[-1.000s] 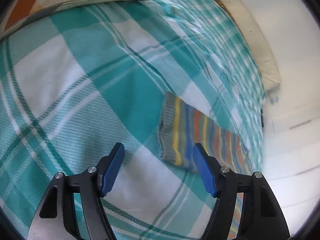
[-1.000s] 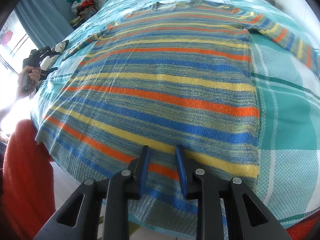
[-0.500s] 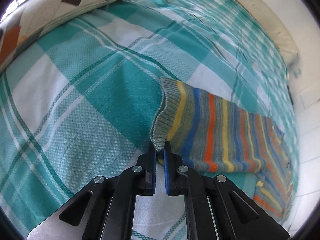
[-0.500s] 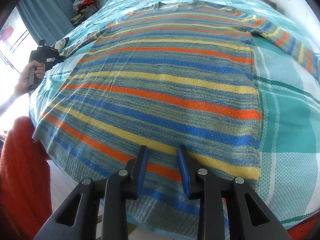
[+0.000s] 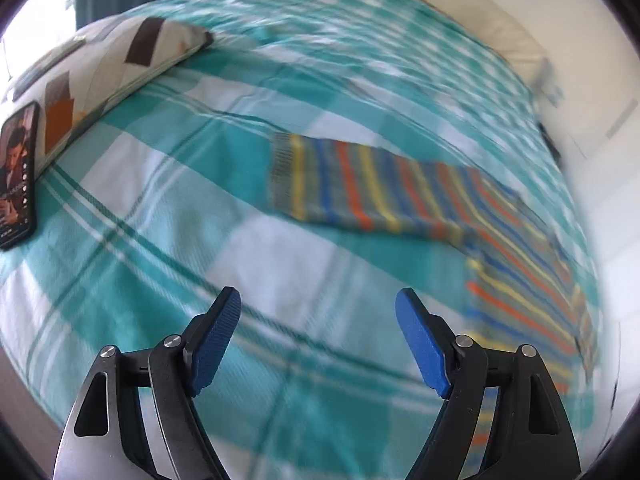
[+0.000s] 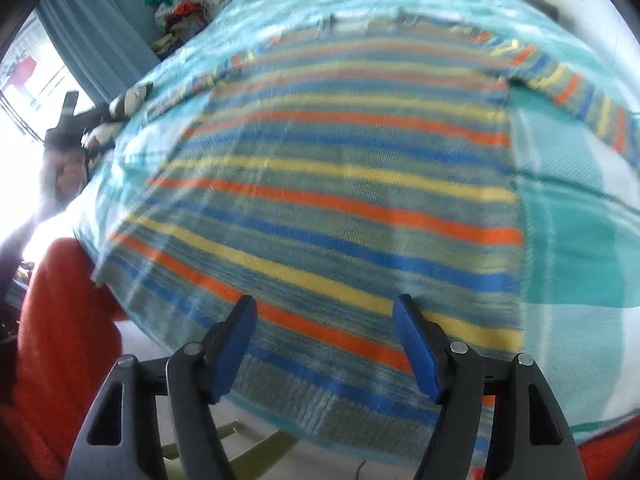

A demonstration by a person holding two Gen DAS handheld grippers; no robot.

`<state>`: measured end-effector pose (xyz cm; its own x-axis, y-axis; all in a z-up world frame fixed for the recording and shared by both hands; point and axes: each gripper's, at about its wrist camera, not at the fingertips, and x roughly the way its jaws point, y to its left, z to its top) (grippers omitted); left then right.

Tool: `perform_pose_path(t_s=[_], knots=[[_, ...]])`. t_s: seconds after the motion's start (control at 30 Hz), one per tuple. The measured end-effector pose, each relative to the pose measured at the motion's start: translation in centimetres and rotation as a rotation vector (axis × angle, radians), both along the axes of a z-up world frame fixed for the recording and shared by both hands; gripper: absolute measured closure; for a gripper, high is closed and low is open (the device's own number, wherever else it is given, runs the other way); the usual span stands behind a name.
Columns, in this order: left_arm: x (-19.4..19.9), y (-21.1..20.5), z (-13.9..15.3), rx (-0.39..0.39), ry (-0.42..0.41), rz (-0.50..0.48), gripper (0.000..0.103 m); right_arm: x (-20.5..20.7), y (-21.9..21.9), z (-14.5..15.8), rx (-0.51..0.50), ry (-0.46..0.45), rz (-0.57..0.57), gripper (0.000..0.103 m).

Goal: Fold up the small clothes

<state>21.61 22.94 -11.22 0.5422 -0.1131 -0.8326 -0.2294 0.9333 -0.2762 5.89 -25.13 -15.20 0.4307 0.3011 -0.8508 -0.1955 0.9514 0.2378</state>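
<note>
The striped sweater [image 6: 336, 200] is lying flat on the bed [image 5: 160, 240], soft and floppy, best pinched at hem or cuff, while left gripper [image 5: 318, 344] and right gripper [image 6: 325, 344] are just spreading their fingers, holding nothing.

The knitted sweater [image 6: 344, 208] is grey-green, crossed by orange, yellow and blue stripes, and its sleeve [image 5: 372, 196] carries the same stripes running across it. It lies on a woven bedspread [image 5: 160, 208] checked in teal and white with thin dark green lines. The pillow [image 5: 116, 60] is pale with brown and rust-orange angular patches, the curtain [image 6: 100, 32] is dusty blue, and each hand-held gripper [image 5: 318, 340] [image 6: 324, 344] has black arms with blue ribbed pads.
</note>
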Motion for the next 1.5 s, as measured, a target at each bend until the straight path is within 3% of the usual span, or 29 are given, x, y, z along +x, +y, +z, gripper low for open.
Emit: perform_pose_path(t_s=[0.13,0.27,0.43,0.5,0.57,0.63,0.73,0.83,0.93,1.07,1.2,1.27,1.33,1.4,1.5], knots=[[-3.5,-6.6,1.3,-0.025,-0.037,-0.178,0.013,0.6,-2.1,3.0,-0.061,-0.053,-0.058,0.028],[-5.7,-13.8,-0.3,0.003,-0.010,-0.374,0.012,2.2,-3.2,3.7,-0.175,-0.065,-0.062,0.028],[-7.4,-19.7,-6.7,0.166,0.116,-0.520,0.012,2.9,-3.9,-0.4,-0.238,0.032,-0.041,0.026],[-8.6,-20.4,-6.9,0.233,0.061,-0.545,0.010,2.4,-4.2,-3.1,-0.253,0.095,-0.045,0.026],[-8.8,-20.5,-6.3,0.257,0.070,-0.547,0.008,1.5,-4.4,-3.4,-0.244,0.050,-0.061,0.023],[-8.8,-19.9,-5.2,0.231,0.065,-0.516,0.008,1.2,-4.5,-3.0,-0.246,0.040,-0.070,0.021],[-8.6,-18.0,-3.0,0.177,-0.003,-0.430,0.008,1.2,-5.4,-1.2,-0.221,-0.032,-0.121,0.021],[-7.7,-16.2,-1.9,0.182,-0.066,-0.342,0.006,0.8,-7.0,0.7,-0.196,-0.124,-0.200,0.021],[-5.3,-13.5,-2.4,0.176,-0.061,-0.259,0.006,0.9,-8.4,1.6,-0.172,-0.176,-0.268,0.021],[-2.1,-10.7,-4.4,0.176,-0.025,-0.188,0.006,2.1,-10.2,1.1,-0.201,-0.164,-0.348,0.021],[-0.3,-9.1,-8.6,0.212,0.062,-0.231,0.001,3.5,-12.7,-1.4,-0.201,-0.090,-0.416,0.021],[-1.2,-9.4,-9.0,0.248,-0.025,-0.246,0.000,3.7,-13.3,-2.8,-0.175,-0.073,-0.417,0.017],[-1.5,-9.9,-8.9,0.281,-0.031,-0.237,0.000,3.8,-12.3,-3.1,-0.211,-0.091,-0.386,0.005],[-1.7,-10.0,-8.9,0.278,-0.033,-0.237,0.000,4.0,-11.7,-3.3,-0.254,-0.096,-0.365,0.002],[-1.8,-10.0,-8.9,0.267,-0.034,-0.237,0.000,4.1,-12.0,-3.3,-0.225,-0.096,-0.375,0.000]])
